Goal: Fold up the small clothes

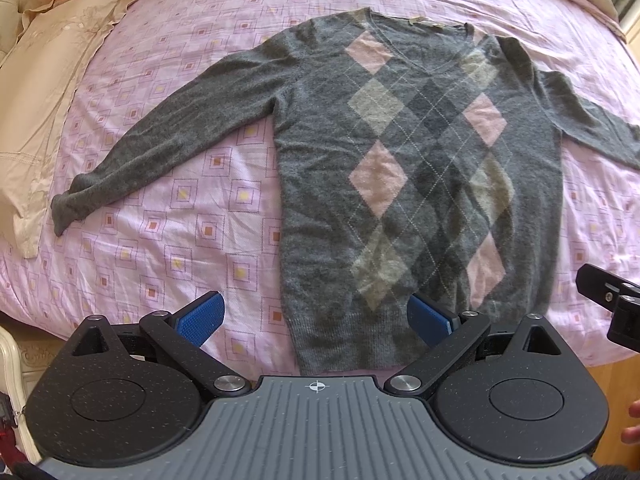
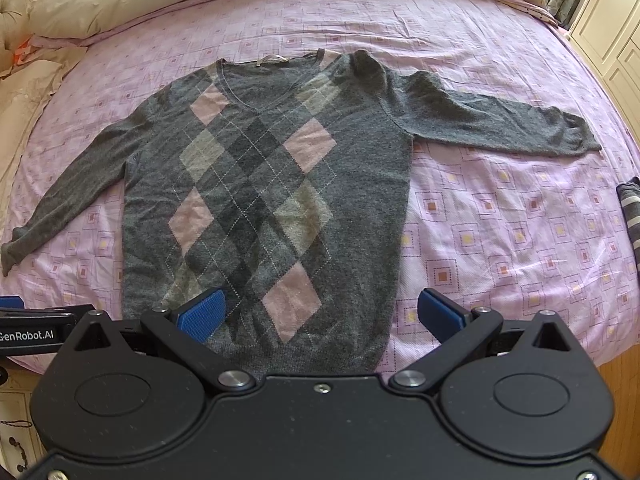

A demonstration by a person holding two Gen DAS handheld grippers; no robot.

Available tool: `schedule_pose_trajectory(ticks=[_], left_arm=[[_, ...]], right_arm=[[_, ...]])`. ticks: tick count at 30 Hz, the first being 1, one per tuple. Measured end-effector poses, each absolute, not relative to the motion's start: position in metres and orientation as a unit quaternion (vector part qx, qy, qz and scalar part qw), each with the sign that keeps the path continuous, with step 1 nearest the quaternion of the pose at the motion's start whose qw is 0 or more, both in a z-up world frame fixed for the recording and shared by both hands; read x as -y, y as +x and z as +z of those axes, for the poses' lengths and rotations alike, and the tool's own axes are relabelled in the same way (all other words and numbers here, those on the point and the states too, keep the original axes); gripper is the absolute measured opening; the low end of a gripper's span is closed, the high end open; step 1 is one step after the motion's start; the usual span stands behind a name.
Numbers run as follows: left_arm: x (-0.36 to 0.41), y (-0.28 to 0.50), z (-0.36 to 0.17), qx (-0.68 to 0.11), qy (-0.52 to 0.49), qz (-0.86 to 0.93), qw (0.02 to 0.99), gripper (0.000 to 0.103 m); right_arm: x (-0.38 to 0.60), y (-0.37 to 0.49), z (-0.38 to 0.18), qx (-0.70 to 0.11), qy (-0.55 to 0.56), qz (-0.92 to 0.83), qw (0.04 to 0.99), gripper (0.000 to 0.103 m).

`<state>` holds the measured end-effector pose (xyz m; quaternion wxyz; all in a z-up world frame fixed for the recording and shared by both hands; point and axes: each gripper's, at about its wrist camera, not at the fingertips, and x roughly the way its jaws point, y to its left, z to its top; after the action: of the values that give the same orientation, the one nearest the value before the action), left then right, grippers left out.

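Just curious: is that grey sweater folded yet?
Not yet. The sweater lies spread flat on the bed, front up, both sleeves stretched outwards.

left gripper [image 1: 316,318]: black speckled body, grey ribbed plate, crosshair mark at 6 o'clock, 2 blue ridged pads [image 1: 202,316].

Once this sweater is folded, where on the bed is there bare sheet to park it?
Most bare pink patterned sheet lies below the grey argyle sweater's outstretched sleeve, short of the striped dark cloth at the edge. A smaller patch sits under the other sleeve. The beige bedding crowds that side. Both tongs, left and right, hover open.
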<state>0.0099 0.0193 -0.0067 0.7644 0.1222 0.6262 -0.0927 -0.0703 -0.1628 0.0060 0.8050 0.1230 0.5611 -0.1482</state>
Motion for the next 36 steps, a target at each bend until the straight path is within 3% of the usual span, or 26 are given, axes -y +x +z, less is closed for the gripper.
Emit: schedule_pose_trajectory(ticks=[36], left_arm=[[-0.017,0.008,-0.010,-0.624,0.137,-0.097,0.763,0.099]], right_arm=[[0.150,-0.069,0.004,-0.563,0.113,-0.142,0.806,0.102]])
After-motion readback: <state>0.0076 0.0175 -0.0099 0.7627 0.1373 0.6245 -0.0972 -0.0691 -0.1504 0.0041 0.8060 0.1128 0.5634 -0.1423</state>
